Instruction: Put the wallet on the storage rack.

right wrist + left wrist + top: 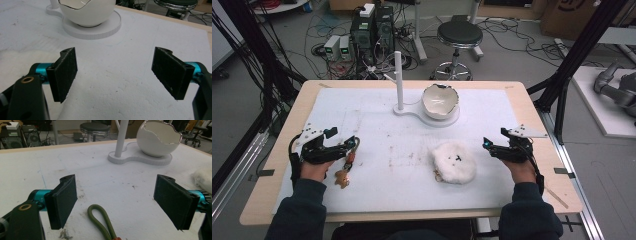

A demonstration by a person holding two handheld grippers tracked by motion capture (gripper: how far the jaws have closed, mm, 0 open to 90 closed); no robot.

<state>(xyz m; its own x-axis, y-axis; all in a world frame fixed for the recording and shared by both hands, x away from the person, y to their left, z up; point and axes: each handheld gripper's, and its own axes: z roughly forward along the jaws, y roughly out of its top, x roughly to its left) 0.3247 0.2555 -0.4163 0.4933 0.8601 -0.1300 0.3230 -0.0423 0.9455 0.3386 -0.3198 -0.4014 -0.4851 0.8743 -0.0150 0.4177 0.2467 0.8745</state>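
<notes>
My left gripper [352,144] rests at the left of the white foam sheet, jaws wide open. An olive green cord loop [99,218] lies on the sheet between its jaws, untouched by the pads. In the high view this cord [349,159] runs down to a small brown charm [342,178] beside my left hand. A white fluffy pad [455,161] lies right of centre. My right gripper [487,144] sits just right of it, open and holding nothing [117,71]. A white cracked-egg bowl [439,100] stands on a white base at the back centre.
A white post [398,80] rises from the same base [447,120] as the bowl. The foam sheet [377,125] covers most of the wooden table. On the floor beyond the table are a black stool [459,35], computer boxes and cables.
</notes>
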